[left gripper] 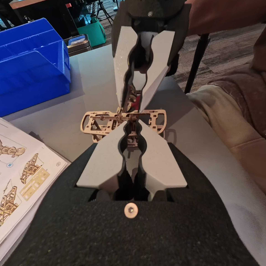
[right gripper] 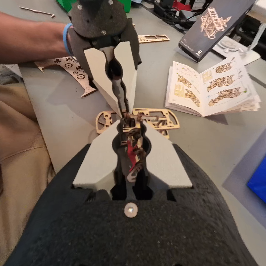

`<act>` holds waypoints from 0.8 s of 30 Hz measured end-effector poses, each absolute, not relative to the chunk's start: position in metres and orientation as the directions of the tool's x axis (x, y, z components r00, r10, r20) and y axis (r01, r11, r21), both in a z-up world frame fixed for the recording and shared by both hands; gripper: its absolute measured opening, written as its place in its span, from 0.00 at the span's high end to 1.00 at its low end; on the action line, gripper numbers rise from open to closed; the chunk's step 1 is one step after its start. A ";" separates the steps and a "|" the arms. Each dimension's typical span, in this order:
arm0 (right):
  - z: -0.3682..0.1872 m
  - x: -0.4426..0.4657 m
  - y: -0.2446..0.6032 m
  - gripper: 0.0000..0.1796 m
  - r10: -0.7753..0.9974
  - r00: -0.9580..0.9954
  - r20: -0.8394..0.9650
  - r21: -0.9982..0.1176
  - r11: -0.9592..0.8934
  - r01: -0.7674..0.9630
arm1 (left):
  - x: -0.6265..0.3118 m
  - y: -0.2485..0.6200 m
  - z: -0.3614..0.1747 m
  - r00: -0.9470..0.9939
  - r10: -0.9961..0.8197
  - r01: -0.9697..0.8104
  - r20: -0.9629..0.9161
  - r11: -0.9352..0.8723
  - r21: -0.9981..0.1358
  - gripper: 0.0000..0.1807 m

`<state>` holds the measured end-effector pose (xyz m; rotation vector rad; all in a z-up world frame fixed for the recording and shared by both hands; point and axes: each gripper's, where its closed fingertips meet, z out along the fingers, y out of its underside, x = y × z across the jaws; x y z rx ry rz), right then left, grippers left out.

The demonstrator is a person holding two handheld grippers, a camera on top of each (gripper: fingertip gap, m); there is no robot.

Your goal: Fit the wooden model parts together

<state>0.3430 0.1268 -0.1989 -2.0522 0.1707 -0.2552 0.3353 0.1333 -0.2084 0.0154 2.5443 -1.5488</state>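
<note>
In the left wrist view, your left gripper (left gripper: 133, 122) has its jaws pinching the middle of the wooden model (left gripper: 123, 122), near the counter (left gripper: 60, 129) edge closest to you. The right gripper (left gripper: 131, 110) meets it from the opposite side. The blue bin (left gripper: 31, 64) stands at the far left.

In the right wrist view, the jaws of your right gripper (right gripper: 130, 122) are closed on the wooden model (right gripper: 144, 122), whose red part (right gripper: 131, 154) lies between them. The left gripper (right gripper: 124, 113) pinches the same centre. The booklet (right gripper: 213, 89) lies open on the right.
</note>
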 end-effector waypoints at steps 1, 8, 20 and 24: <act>-0.195 0.347 0.123 0.86 -0.244 0.964 0.107 -0.888 -0.460 -0.018 | 0.335 0.133 -0.208 -0.986 -0.076 0.094 -0.146 0.464 -0.881 0.98; -0.208 0.359 0.135 0.47 -0.113 0.990 -0.089 -0.829 -0.542 -0.136 | 0.337 0.132 -0.208 -0.981 -0.091 0.109 -0.174 0.486 -0.867 0.98; -0.204 0.375 0.130 0.57 -0.092 0.996 0.003 -0.835 -0.547 -0.048 | 0.340 0.131 -0.209 -0.979 -0.112 0.096 -0.172 0.492 -0.865 0.98; -0.213 0.370 0.126 0.55 -0.074 0.996 -0.045 -0.813 -0.577 -0.080 | 0.340 0.130 -0.209 -0.980 -0.109 0.095 -0.169 0.490 -0.867 0.98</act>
